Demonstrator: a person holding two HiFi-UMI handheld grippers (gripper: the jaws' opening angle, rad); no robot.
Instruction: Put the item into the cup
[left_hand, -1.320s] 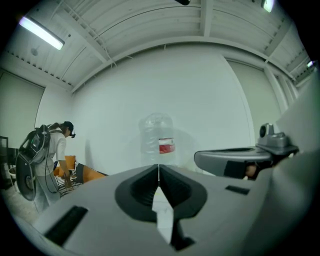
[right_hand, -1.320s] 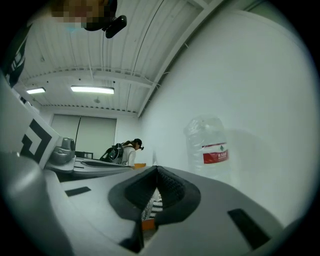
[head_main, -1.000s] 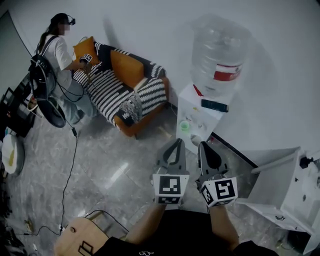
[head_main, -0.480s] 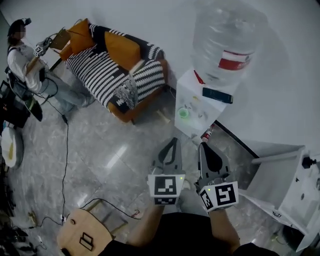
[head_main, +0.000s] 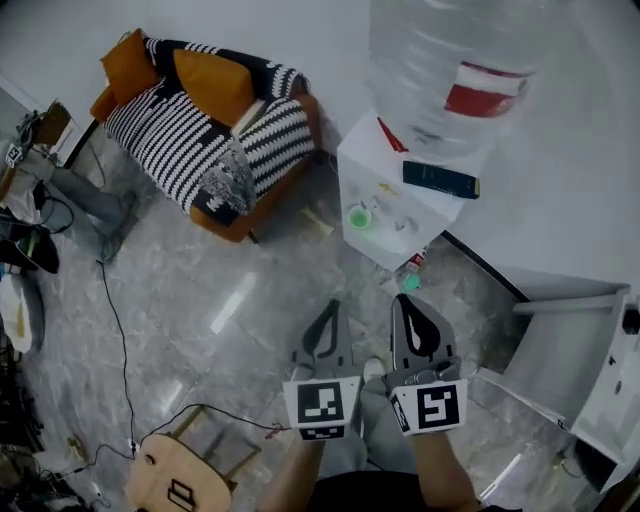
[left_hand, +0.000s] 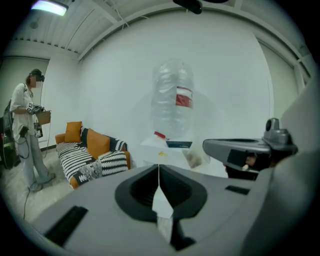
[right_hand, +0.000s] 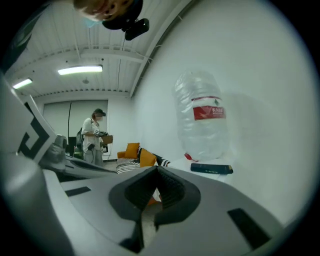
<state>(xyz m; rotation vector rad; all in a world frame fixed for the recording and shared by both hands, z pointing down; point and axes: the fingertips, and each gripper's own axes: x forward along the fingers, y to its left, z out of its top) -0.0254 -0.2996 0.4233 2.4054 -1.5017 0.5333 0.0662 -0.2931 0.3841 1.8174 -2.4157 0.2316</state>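
Observation:
A small green cup (head_main: 360, 217) stands on the white top of the water dispenser (head_main: 375, 165), under the big clear bottle (head_main: 455, 60). A dark flat box (head_main: 440, 180) and a red piece (head_main: 392, 135) lie on the same top. The box also shows in the left gripper view (left_hand: 178, 144) and the right gripper view (right_hand: 211, 169). My left gripper (head_main: 332, 305) and right gripper (head_main: 403, 300) hang side by side above the floor, short of the dispenser. Both are shut with nothing between the jaws.
A striped sofa with orange cushions (head_main: 210, 130) stands left of the dispenser. A wooden stool (head_main: 175, 480) and a cable (head_main: 115, 330) are on the floor at lower left. A white cabinet (head_main: 590, 370) is at right. A person (left_hand: 27, 125) stands beyond the sofa.
The dispenser and sofa have drawn closer and larger in the head view. The person has slid out at its left edge. Both grippers stayed shut, side by side.

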